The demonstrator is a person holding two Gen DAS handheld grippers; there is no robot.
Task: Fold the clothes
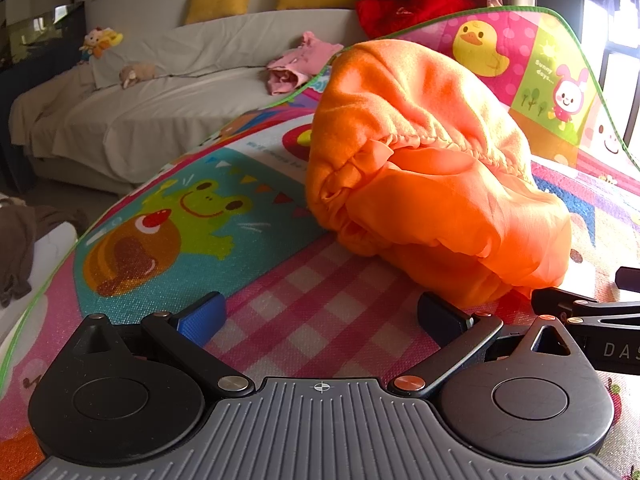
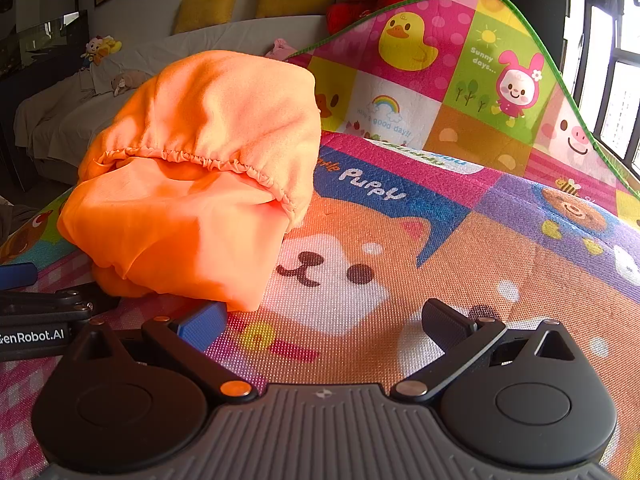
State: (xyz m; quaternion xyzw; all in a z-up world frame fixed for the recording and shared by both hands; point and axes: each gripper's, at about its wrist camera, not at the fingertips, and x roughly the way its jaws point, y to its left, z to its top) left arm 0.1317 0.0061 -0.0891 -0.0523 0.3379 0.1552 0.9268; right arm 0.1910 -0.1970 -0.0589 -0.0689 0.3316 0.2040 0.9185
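On the play mat (image 2: 460, 240), the orange garment (image 2: 192, 184) lies bunched; both grippers' jaws are spread, empty. A single-layer pinch risks dragging the heap unfolded.

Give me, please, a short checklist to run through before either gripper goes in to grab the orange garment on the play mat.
1. Left gripper open with nothing between its fingers: ok.
2. Right gripper open and holding nothing: ok.
3. Orange garment lies flat for folding: not ok, it sits bunched in a mound with its elastic hem gathered.
4. Garment within the play mat: ok.
5. A graspable edge faces the grippers: ok, the lower fold lies just beyond the right gripper's blue finger.
6. Grippers apart from each other: ok, though close side by side.
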